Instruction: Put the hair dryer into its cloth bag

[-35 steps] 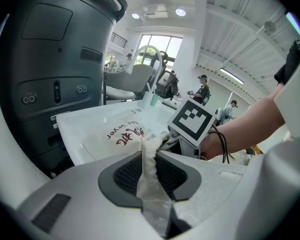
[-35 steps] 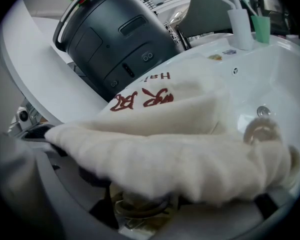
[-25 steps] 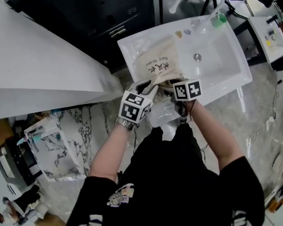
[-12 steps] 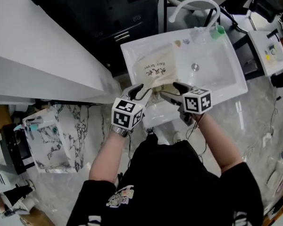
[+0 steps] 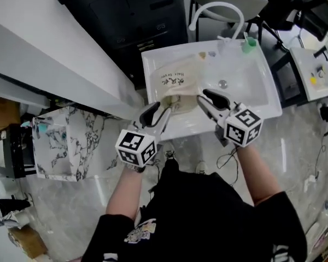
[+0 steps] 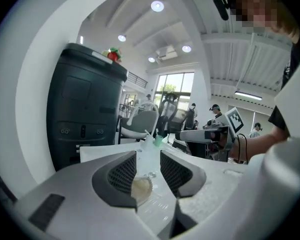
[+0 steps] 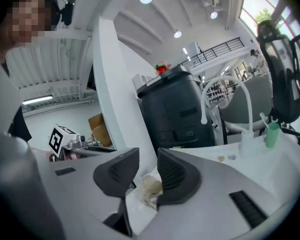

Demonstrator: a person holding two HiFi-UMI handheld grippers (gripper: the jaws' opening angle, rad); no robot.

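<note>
A: Left tongs (image 5: 157, 114)?
B: Pads apart, just been opening, nothing between them. The bag (image 5: 177, 83) shows through the gap, beyond the tips, untouched

A: Right tongs (image 5: 203, 95)?
B: Narrower gap, just been closing, on nothing. Bag's puckered mouth shows past the gap, clear of the pads

A: Bag's place?
B: Lying in the sink (image 5: 251, 86), just ahead of both sets of tips, nearer the left tongs. Mouth end towards the tongs, print side up

A: Dryer?
B: Not in sight. Cannot tell whether it is inside the bag

A: Further out?
B: Tap (image 5: 215, 5) past the bag, ahead of the right tongs. Dark cabinet (image 5: 131, 15) ahead of the left tongs, beyond the sink
</note>
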